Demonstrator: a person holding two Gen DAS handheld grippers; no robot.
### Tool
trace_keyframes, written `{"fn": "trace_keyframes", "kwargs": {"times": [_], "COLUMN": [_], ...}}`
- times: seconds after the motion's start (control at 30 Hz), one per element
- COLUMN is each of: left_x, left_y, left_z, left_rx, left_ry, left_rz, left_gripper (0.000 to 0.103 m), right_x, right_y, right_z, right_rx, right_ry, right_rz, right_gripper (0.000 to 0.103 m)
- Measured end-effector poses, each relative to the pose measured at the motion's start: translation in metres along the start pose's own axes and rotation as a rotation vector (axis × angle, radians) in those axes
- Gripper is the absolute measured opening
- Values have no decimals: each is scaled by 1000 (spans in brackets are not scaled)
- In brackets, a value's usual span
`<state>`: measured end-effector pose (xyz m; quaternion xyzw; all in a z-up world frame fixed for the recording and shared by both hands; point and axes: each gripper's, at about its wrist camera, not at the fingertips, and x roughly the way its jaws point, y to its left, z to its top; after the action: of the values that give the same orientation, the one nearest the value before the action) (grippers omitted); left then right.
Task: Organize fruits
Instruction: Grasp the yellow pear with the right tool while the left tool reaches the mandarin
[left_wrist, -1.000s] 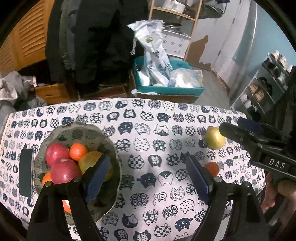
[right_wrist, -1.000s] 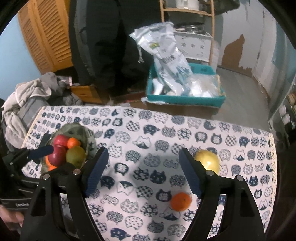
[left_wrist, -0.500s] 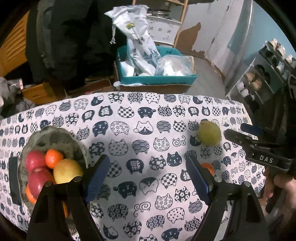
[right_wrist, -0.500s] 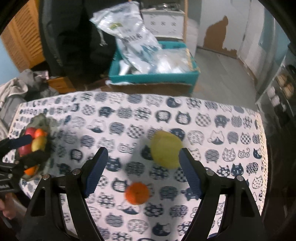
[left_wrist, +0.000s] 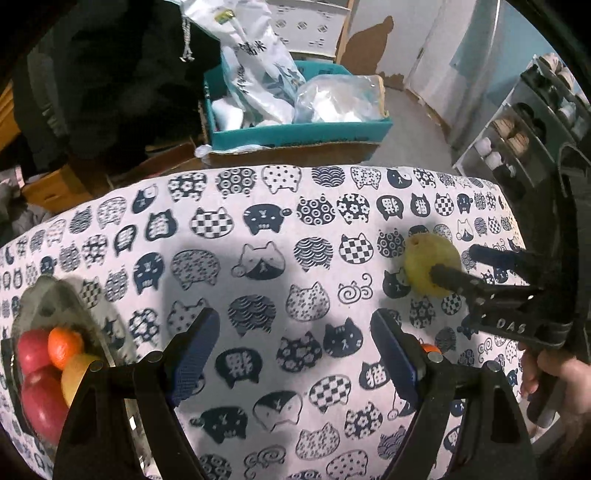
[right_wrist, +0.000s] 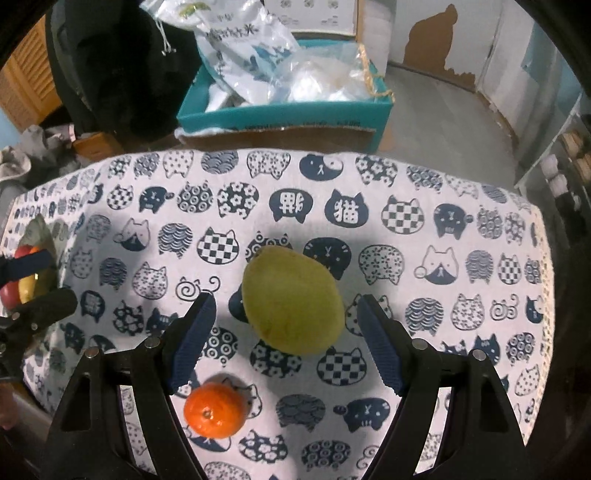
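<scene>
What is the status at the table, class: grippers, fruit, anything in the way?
Right gripper open, straddling the pear, no contact seen. Left gripper open, empty. Orange loose on cloth; bowl at left. Nothing blocking.

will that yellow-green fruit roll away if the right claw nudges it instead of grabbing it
Probably yes: the yellow-green fruit is rounded and lies loose on the flat cat-print tablecloth, nothing bracing it. Its lopsided egg shape suggests a wobbly, curving roll. The open right claw straddles it, so closing evenly on both sides should trap it.

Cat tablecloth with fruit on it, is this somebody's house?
Probably a lived-in home: a cat-print tablecloth, a teal box of bags on the floor, and a shoe rack by the wall.
</scene>
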<state>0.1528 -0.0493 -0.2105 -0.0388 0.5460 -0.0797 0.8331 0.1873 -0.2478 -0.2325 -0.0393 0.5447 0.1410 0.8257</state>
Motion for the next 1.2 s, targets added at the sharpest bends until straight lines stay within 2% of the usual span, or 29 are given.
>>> {"fn": "trace_keyframes", "kwargs": {"times": [0.5,0.6,0.9,1.2], "left_x": [38,38,35,35], "left_y": [-12,-16,-27,-56], "left_z": [7,6,-2,-24], "left_rx": [-1,5,-1,15], "left_ry": [64,67,84,124], "left_rz": [-30,-41,-94,-179], "left_gripper": [85,85,85,85], "right_x": [46,50,46,17], "right_y": [-13,-11,-10,-32], "right_z": [-6,-7,-9,-36], "right_rx": [21,12,15,94], "right_ry": [60,54,30,6], "right_rz": [33,48,5,-9], "right_gripper": [78,71,70,69]}}
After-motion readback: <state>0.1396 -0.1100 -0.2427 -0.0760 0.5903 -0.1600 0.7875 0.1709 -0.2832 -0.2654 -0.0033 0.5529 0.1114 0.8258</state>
